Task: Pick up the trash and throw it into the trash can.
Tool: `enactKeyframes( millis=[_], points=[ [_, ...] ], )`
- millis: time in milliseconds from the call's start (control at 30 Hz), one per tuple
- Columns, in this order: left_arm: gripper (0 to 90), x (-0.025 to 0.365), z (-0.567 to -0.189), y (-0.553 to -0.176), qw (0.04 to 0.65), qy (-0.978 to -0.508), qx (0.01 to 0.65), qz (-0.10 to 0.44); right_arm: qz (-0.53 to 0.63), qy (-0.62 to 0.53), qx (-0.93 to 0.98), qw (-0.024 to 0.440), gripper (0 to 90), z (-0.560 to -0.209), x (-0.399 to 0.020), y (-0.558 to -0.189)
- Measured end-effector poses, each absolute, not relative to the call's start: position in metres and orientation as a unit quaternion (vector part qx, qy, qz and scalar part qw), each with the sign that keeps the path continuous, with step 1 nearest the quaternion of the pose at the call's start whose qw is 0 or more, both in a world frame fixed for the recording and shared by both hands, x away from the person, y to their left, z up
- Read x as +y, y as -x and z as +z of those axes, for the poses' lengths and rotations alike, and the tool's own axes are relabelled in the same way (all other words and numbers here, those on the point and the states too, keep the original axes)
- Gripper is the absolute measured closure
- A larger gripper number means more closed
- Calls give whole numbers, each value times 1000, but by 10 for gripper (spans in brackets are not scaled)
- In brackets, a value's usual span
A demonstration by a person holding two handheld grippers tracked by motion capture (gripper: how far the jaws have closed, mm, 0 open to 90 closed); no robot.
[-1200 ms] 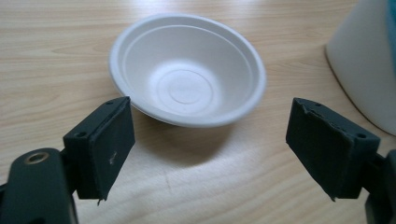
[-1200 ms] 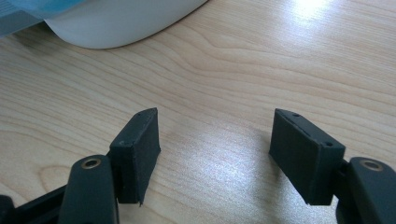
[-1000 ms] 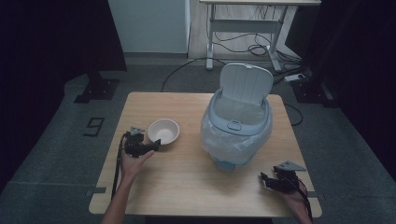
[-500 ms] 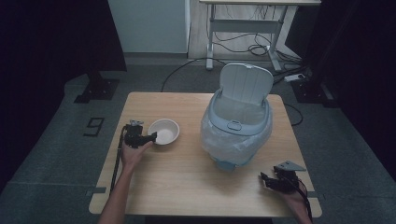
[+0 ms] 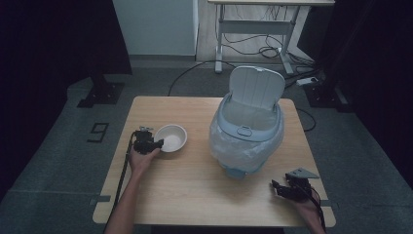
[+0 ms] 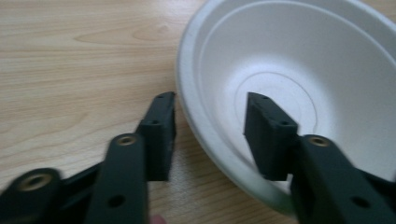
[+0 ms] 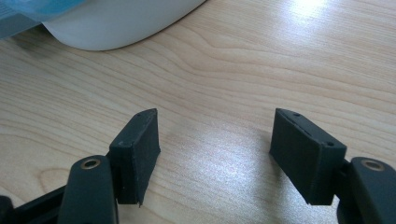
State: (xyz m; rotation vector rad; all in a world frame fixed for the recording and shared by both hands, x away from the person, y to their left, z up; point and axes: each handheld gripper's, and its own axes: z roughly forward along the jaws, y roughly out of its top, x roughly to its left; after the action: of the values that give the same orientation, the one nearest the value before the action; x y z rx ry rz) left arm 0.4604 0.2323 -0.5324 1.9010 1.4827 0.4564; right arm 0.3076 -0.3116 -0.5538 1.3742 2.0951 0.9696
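A white bowl [image 5: 171,138] [image 6: 299,70] sits upright on the left part of the wooden table [image 5: 195,185]. My left gripper [image 5: 157,143] [image 6: 210,100] is at the bowl's left rim, one jaw outside the wall and one inside. Its jaws have just been closing, and a gap still shows on both sides of the rim. My right gripper [image 5: 276,187] [image 7: 215,114] rests low near the table's front right corner, open, with only bare wood between its fingers.
A pale blue bin [image 5: 246,131] lined with a clear bag stands right of centre, its lid tipped up and back. Its white base [image 7: 116,23] lies just beyond my right gripper. A metal-legged desk [image 5: 253,29] and floor cables sit behind the table.
My left gripper moved right and down to the bowl, and its jaws now straddle the rim, narrower than before. The right gripper has stayed where it was.
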Motion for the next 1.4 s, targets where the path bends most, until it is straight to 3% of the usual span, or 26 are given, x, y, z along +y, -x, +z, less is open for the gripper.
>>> enactKeyframes(
  millis=[167,433,1400],
  points=[
    [716,233,-531,-456,349,-732,560,168,351,-499,760,226,324,-554,-311,-308],
    [805,238,-510,-442,389,-723,544,173,350,-499,759,227,324,-554,-311,-307],
    [823,248,-418,-393,488,-707,470,202,349,-508,753,230,323,-554,-316,-308]
  ],
)
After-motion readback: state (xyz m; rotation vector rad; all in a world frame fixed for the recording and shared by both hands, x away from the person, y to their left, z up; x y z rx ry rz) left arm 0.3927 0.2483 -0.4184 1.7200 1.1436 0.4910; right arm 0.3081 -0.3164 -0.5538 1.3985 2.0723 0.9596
